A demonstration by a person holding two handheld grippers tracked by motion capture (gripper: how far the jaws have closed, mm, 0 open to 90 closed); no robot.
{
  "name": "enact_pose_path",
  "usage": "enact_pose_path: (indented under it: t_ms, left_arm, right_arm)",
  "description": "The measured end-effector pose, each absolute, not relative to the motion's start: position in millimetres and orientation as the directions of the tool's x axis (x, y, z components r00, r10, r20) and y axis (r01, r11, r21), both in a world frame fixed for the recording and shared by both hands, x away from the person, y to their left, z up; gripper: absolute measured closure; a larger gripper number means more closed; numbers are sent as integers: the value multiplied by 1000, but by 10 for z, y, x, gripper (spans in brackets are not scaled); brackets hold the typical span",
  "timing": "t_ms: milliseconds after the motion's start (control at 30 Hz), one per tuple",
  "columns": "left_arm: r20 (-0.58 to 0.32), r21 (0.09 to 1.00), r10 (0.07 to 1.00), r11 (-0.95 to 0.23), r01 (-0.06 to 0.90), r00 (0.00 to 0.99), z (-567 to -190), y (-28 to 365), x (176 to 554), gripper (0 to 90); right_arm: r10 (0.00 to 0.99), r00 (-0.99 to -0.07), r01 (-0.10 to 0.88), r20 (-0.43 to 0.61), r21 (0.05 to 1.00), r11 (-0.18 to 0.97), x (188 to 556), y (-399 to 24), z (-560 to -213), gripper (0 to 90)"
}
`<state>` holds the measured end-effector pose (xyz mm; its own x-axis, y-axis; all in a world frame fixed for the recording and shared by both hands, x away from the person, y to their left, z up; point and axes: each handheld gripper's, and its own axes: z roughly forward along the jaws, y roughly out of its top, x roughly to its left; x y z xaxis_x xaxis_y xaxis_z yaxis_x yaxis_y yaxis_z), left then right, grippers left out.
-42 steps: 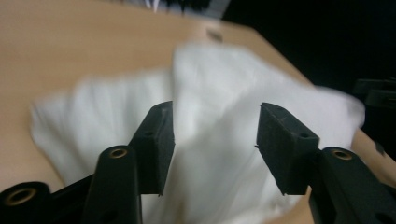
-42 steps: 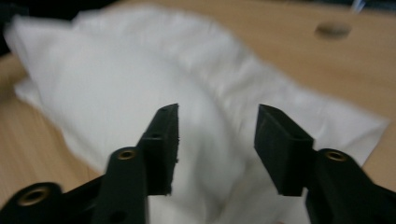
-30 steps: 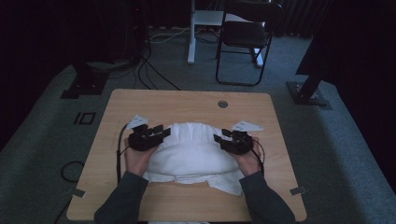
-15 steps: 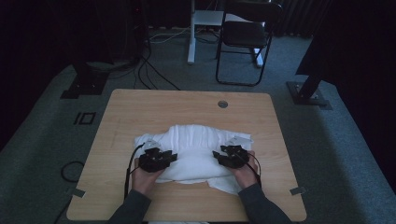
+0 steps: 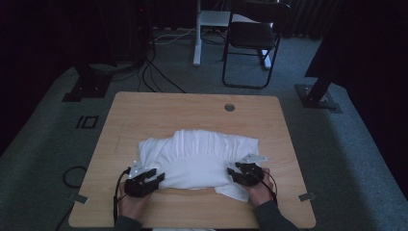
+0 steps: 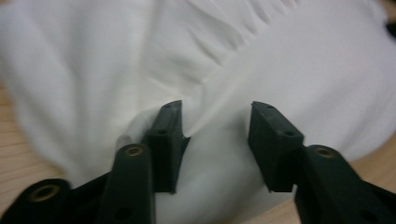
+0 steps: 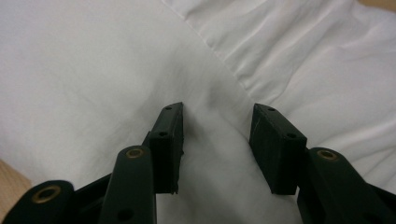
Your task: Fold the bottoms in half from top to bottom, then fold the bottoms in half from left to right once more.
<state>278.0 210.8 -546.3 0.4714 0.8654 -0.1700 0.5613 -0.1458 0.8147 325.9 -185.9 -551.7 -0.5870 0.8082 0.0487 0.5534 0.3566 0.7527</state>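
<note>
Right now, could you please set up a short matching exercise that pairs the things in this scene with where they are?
Things:
1. white cloth
2. left hand-held gripper
3. right hand-held gripper
4. black chair

Places:
a. on the floor beyond the table's far edge
b. at the cloth's near left corner
c. spread across the middle of the wooden table
d. at the cloth's near right corner

Pairs: 1-c, 2-b, 3-d, 4-a

plain white cloth (image 5: 199, 156), light wood-grain table (image 5: 192, 108), black claws, grey carpet (image 5: 346, 144)
</note>
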Motion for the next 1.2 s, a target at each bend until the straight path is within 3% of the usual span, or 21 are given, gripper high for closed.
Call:
enact_pose_path:
  t_ms: [133,167,200,433,933,1000,1200]
  left_arm:
    - [-166,817,910,-89,570,381,-5469,2225,2813,439]
    - [-150,810,925,-88,580,349,-5487,2231,2844,313]
    - [-154,801,930,-80,593,334,-5504,2244,2879,265]
    - [-146,753,953,-68,654,267,-5619,2243,3060,80]
    - [-178,752,949,-39,659,260,-5620,2284,3075,52]
    - [-236,746,940,14,666,245,-5610,2342,3094,35]
    - [-253,748,948,67,660,191,-5611,2389,3136,21]
  right_arm:
    - [807,-589,555,45,748,364,3276,-1842,-5549,541]
    - [808,-588,556,42,747,365,3280,-1828,-5558,542]
    - [807,-589,556,43,747,366,3282,-1828,-5560,543]
    - [806,-589,563,66,749,350,3294,-1846,-5570,542]
    - [804,-589,566,85,753,335,3297,-1860,-5586,539]
    - [803,-590,567,88,753,334,3299,-1863,-5587,539]
    - [800,-592,568,96,754,330,3301,-1867,-5591,538]
